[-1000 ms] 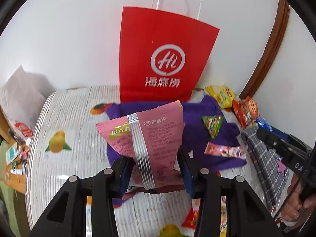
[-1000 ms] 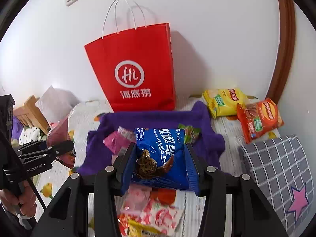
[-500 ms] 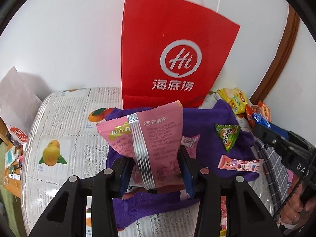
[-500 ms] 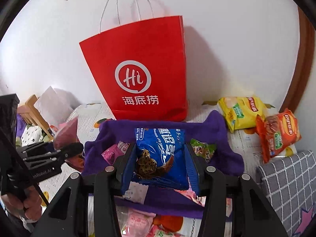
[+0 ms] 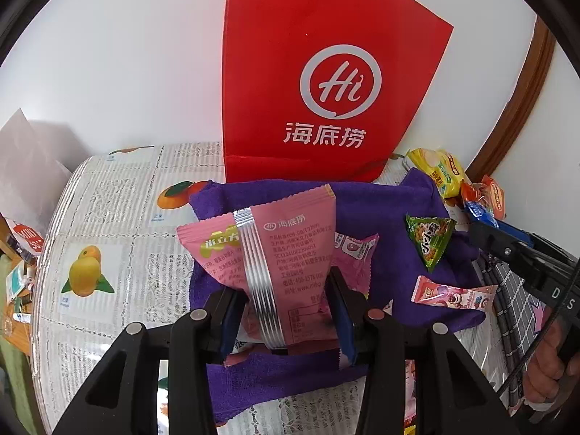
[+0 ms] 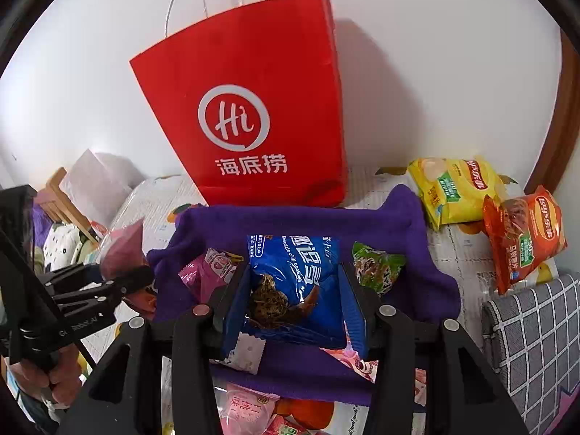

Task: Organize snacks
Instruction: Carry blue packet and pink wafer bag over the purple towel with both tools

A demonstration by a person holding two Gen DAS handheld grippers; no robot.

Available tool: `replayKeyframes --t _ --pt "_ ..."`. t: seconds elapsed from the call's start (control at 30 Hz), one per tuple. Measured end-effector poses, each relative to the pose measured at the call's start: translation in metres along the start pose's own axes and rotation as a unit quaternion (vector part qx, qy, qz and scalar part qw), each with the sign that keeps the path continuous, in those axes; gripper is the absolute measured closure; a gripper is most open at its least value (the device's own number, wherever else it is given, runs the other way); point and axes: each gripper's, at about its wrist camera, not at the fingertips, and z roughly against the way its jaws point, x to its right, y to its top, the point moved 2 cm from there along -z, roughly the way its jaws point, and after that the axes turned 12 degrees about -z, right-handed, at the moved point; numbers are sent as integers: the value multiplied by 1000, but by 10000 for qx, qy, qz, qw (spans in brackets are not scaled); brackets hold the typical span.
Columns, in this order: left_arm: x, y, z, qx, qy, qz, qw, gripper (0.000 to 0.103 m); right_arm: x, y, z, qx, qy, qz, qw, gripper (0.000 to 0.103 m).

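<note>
My left gripper [image 5: 286,311] is shut on a pink snack packet [image 5: 290,253] and holds it above the purple cloth [image 5: 380,203]. My right gripper [image 6: 293,304] is shut on a blue chocolate chip cookie bag [image 6: 301,272], also over the purple cloth [image 6: 290,221]. A tall red paper bag [image 5: 326,83] stands upright against the wall just behind the cloth; it also shows in the right wrist view [image 6: 253,108]. A green triangular snack [image 5: 427,239], a pink candy bar [image 5: 453,295] and another pink packet [image 6: 206,272] lie on the cloth.
Yellow [image 6: 453,188] and orange [image 6: 525,235] chip bags lie at the right by the wall. A grey checked cushion [image 6: 533,344] is at the near right. More packets [image 6: 246,409] lie at the front edge. The fruit-print tablecloth [image 5: 108,224] extends left.
Both grippers have moved forward toward the red bag, carrying their packets; the bag looms larger and the cloth now lies beneath them.
</note>
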Motion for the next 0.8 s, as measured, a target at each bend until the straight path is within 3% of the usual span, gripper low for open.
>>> replayKeyframes --t 0.8 --pt "0 -3 -7 -99 -99 30 9999 61 -2 -8 -22 -377 -179 108 9991 55"
